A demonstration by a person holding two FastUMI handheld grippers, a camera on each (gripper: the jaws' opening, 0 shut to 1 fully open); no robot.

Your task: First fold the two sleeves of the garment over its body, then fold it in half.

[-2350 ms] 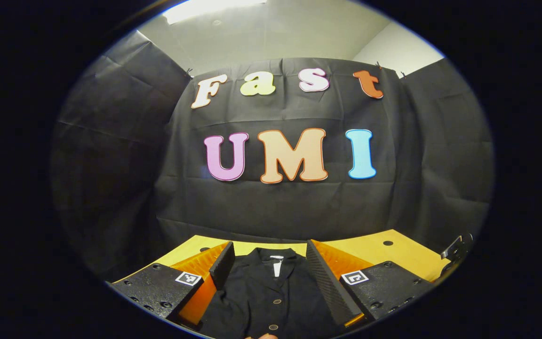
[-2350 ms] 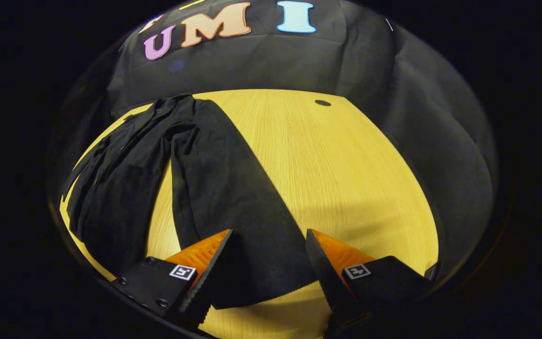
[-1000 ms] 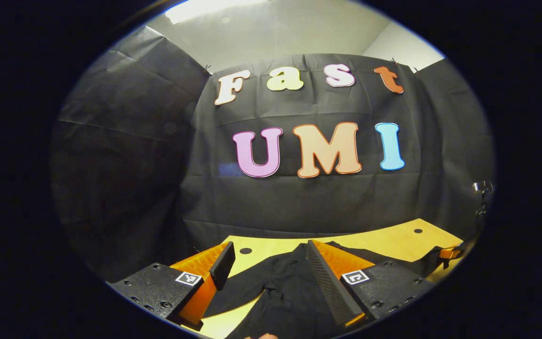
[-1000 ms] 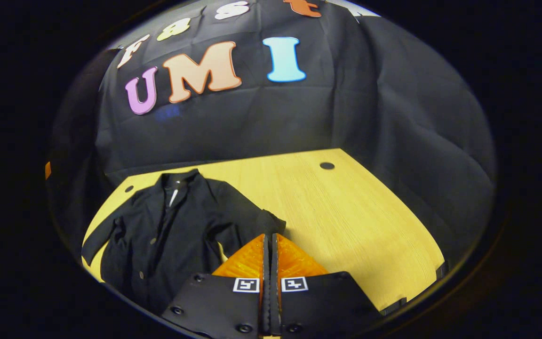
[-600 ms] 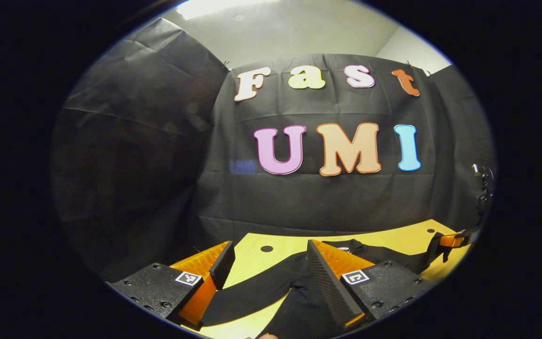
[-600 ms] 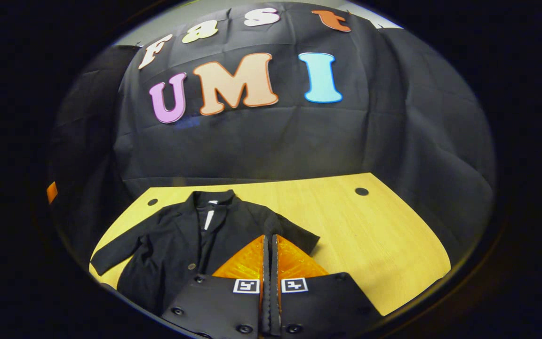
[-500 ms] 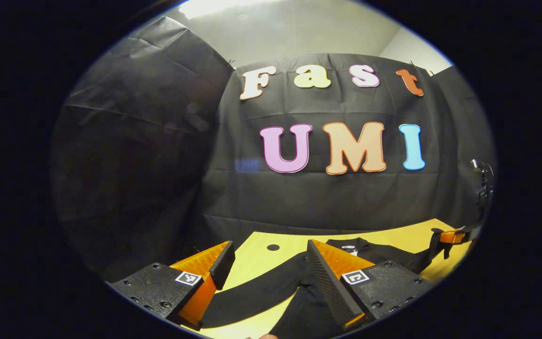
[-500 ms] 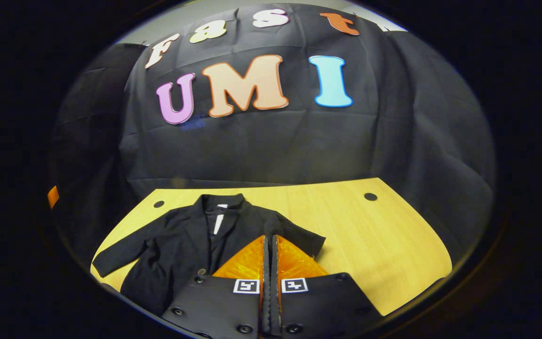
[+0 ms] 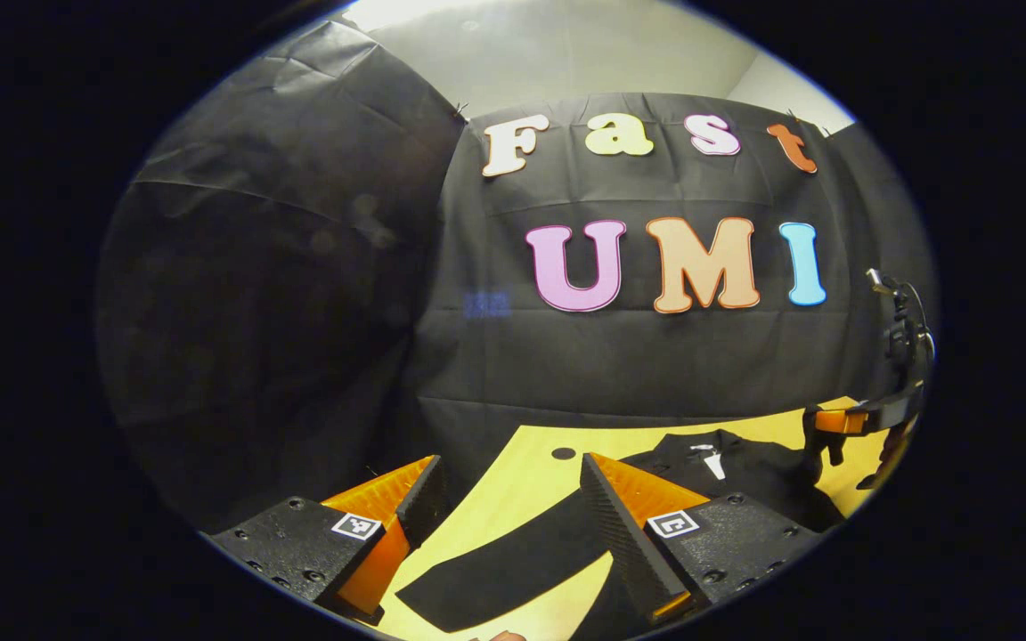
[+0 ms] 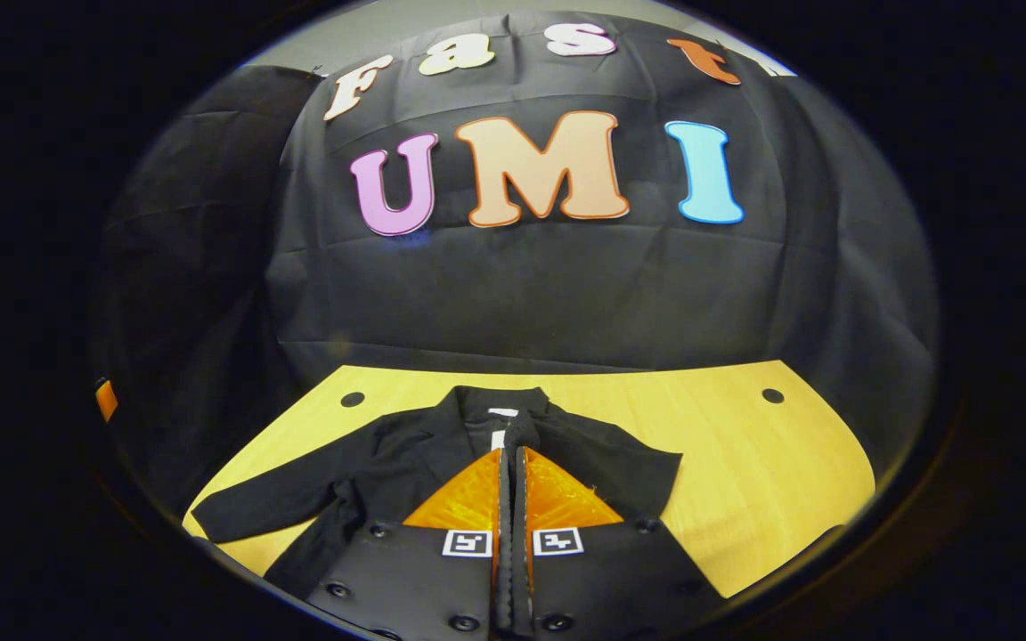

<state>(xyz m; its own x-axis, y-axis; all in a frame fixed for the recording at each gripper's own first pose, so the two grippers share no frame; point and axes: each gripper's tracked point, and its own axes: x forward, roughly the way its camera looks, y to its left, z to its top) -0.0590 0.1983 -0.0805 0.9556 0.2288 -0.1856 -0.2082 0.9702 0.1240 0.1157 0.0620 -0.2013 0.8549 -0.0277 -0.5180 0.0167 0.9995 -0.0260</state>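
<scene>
Right gripper view: right gripper (image 10: 510, 463) jaws together over black jacket (image 10: 388, 463), lower centre.
Left gripper (image 9: 513, 494) jaws apart above one sleeve (image 9: 513, 565) on the table (image 10: 745, 463).

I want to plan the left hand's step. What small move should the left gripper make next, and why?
Probably lower the left gripper onto the outstretched sleeve and close on it. Its fingers stand open above that sleeve, which lies flat on the table, not yet folded over the garment.

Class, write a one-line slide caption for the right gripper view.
Right gripper, fingers together, above a black jacket on a yellow table, one sleeve outstretched.
</scene>
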